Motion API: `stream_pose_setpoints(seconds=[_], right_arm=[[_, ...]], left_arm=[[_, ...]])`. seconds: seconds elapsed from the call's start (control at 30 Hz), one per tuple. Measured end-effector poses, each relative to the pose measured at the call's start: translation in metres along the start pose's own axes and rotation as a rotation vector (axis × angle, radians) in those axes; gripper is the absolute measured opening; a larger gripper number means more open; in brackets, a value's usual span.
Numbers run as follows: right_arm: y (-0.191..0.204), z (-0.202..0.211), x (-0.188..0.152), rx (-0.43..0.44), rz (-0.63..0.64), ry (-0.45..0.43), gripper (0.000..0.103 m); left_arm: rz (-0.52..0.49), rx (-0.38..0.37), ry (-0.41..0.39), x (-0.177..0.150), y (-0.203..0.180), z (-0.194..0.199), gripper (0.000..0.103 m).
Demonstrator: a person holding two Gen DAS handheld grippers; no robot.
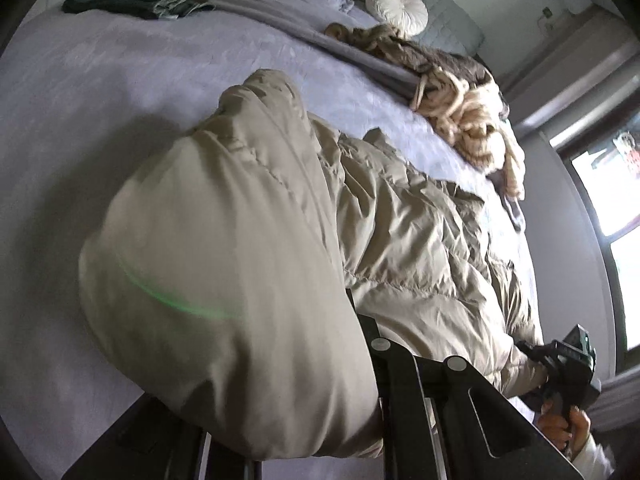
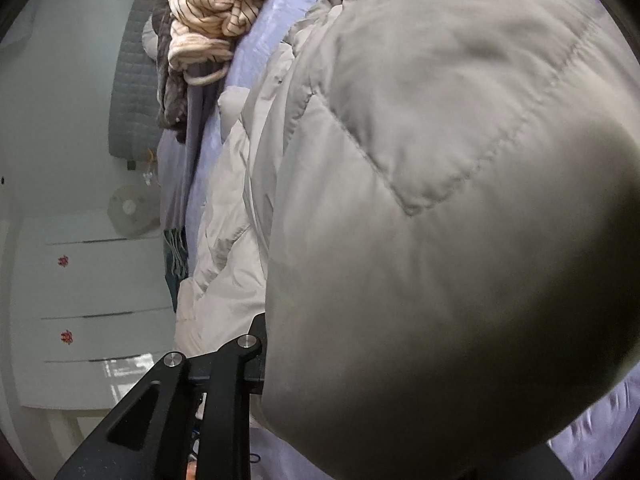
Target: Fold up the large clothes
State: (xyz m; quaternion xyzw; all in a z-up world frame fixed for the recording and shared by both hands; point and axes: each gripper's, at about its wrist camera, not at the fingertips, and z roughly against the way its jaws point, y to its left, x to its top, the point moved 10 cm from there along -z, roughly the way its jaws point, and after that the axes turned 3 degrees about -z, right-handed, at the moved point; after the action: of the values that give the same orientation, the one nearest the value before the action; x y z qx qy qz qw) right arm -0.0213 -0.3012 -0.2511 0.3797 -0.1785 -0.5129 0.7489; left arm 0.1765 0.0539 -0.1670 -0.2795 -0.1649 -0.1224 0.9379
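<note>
- Jacket [image 1: 248,240]: beige quilted puffer, lying across the lilac bed [image 1: 80,92]; one padded part bulges up close before each wrist camera.
- Left gripper [image 1: 360,360]: jaws nearly closed, with a fold of the jacket bunched over the fingers; grip judged to be on the fabric, though the pads themselves are hidden.
- Right gripper [image 2: 264,344]: jaws narrow, jacket edge pressed against and over them; judged to be clamped on the fabric. In the left view it shows at the jacket's far edge, held by a hand [image 1: 560,428].
- Pose: both grippers angled downward toward the bed, one at each side of the jacket, the cloth spanning between them.
- Risk, slip: slick, puffy shell may slide out of a shallow pinch if only the outer layer is caught.
- Risk, skew: uneven lifting by the two hands would give a crooked fold.
- Risk, snag: striped garment heap [image 1: 464,112] and grey scarf [image 1: 280,20] lie near; a wide swing could drag them.
- Folded green item [image 1: 136,0]: well apart, at the far corner.
</note>
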Motion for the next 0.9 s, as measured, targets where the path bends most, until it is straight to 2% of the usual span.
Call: stream_pose_setpoints(seconds=[0.23,0.37,0.47,0.57,0.73,0.9], right_arm=[[-0.042,0.034,-0.059,-0.011,-0.043,0.079,0.025],[-0.069,0.049,-0.088,-0.001,-0.075,0.111,0.025],[-0.081,0.049,-0.095,0.001,-0.085,0.122,0.029],[-0.081,0.049,-0.093,-0.015,-0.075,0.132,0.032],[-0.072,0.053,-0.091,-0.113,-0.009,0.164,0.048],[-0.063,0.082,-0.099,-0.192,0.104,0.216,0.049]], left_arm=[[-0.001,0.066,0.113,-0.099,0.02,0.029,0.017],[0.016,0.099,0.158,-0.134,0.029,0.029,0.018],[0.027,0.129,0.163,-0.141,0.03,0.029,0.018],[0.022,0.173,0.164,-0.14,0.03,0.032,0.022],[0.024,0.212,0.167,-0.144,0.034,0.064,0.022],[-0.005,0.283,0.179,-0.153,0.047,0.102,0.022]])
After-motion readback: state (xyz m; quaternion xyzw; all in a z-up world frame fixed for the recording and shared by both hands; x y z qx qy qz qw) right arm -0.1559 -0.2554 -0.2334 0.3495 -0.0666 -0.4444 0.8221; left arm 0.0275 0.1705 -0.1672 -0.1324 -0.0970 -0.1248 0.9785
